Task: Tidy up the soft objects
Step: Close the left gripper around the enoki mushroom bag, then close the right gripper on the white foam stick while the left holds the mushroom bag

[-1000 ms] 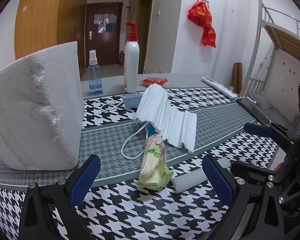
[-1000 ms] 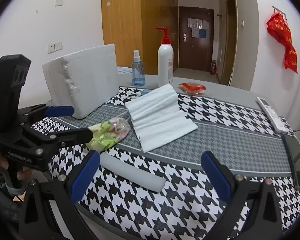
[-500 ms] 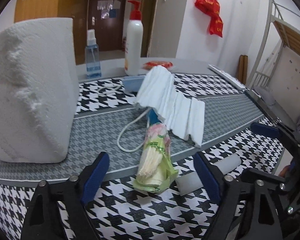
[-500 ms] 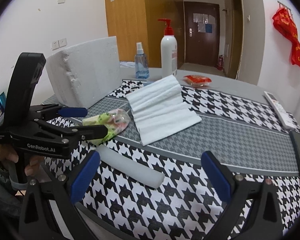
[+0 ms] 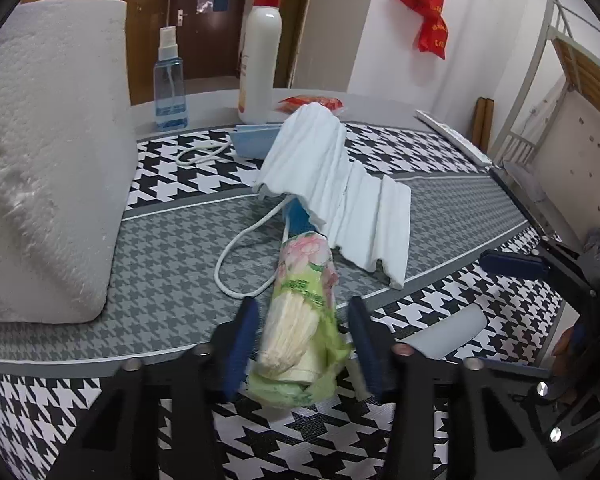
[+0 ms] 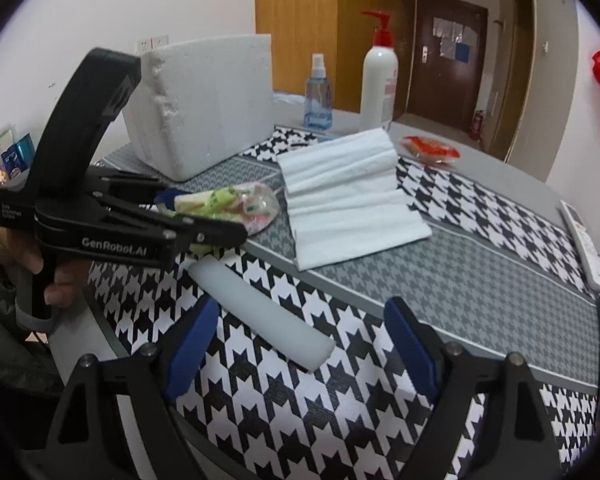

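A: Left wrist view, reading left to right: we see the foam block (image 5: 48, 160), then our left gripper (image 5: 302, 332) with its blue pads narrowed around the near end of the tissue pack (image 5: 300, 320); whether they already press it or just flank it, we cannot tell; the pack lies on the grey band of the tablecloth (image 5: 160, 288), its far end beside the folded towel (image 5: 340, 196).

B: Agreed; to do this well we should squeeze gently, since the wrapper will crumple, and lift straight so the white cord (image 5: 236, 256) beside it is not dragged along.

A: Right wrist view, left to right: the left gripper (image 6: 204, 216) reaches in low and nearly level over the table edge, hand behind it, fingers along the pack (image 6: 228, 204); nearer us lies the white foam roll (image 6: 260, 316).

B: Our right gripper (image 6: 300, 348) hangs wide apart, holding nothing, just above the near end of that roll; we judge it the likely next pick.
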Demonstrator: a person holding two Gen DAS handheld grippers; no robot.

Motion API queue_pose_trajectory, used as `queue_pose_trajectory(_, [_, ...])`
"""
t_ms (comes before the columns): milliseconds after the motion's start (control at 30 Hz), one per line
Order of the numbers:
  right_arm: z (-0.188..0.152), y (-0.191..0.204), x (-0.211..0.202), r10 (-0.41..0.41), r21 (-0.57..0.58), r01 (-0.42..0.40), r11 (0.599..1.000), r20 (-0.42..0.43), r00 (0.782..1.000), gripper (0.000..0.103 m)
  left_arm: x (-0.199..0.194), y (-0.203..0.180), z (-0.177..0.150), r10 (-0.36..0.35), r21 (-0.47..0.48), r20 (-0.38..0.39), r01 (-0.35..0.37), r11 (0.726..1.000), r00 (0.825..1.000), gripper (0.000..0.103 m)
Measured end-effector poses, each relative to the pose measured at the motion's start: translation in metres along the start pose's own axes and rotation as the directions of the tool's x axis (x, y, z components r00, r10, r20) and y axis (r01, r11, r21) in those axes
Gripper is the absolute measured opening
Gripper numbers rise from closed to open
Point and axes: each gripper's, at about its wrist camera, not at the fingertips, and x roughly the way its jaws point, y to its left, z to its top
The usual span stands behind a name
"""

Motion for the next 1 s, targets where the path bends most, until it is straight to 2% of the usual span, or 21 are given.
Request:
queue_pose_trajectory(100, [0.0,0.0,0.006,0.041,-0.014,-0.041,0.999,-0.036,0.999,0.07,0.001,-0.001,0.0,-0.008,0.011,-0.001,0.008,1.0,1.0,0.034])
queue_pose_trajectory(167, [0.0,0.002,0.009,0.052,-0.026,-0.054,0.998,-0.051,0.997,0.065,0.0,-0.001,0.001,-0.011,0.015,0.002,0.011,1.0,1.0,0.029])
queue_pose_trajectory(233, [0.0,0.006,0.011,0.063,-0.043,-0.066,0.997,-0.065,0.996,0.065,0.0,-0.001,0.001,-0.007,0.02,0.009,0.007,1.0,1.0,0.028])
queue_pose_trajectory(433, [-0.002,0.012,0.015,0.069,-0.102,-0.08,0.992,-0.109,0.992,0.062,-0.006,0.0,-0.001,-0.015,0.024,0.022,0.015,1.0,1.0,0.028])
queue_pose_trajectory(567, [-0.001,0.007,0.013,0.057,-0.103,-0.069,0.992,-0.113,0.992,0.044,-0.011,0.001,-0.004,-0.023,0.02,0.031,0.022,1.0,0.999,0.028])
queue_pose_trajectory(733, [0.0,0.01,0.013,0.038,-0.147,-0.055,0.988,-0.112,0.993,0.04,-0.019,0.001,-0.005,-0.028,0.026,0.049,0.027,0.999,0.998,0.028])
queue_pose_trajectory(900, [0.002,0.017,0.013,0.016,-0.169,-0.035,0.985,-0.111,0.994,0.03,-0.03,0.001,-0.008,-0.029,0.021,0.07,0.028,0.999,0.997,0.028])
queue_pose_trajectory(1000, [0.003,0.018,0.01,0.013,-0.137,-0.026,0.99,-0.1,0.995,0.023,-0.035,0.002,-0.009,-0.025,0.017,0.08,0.024,1.0,0.996,0.028])
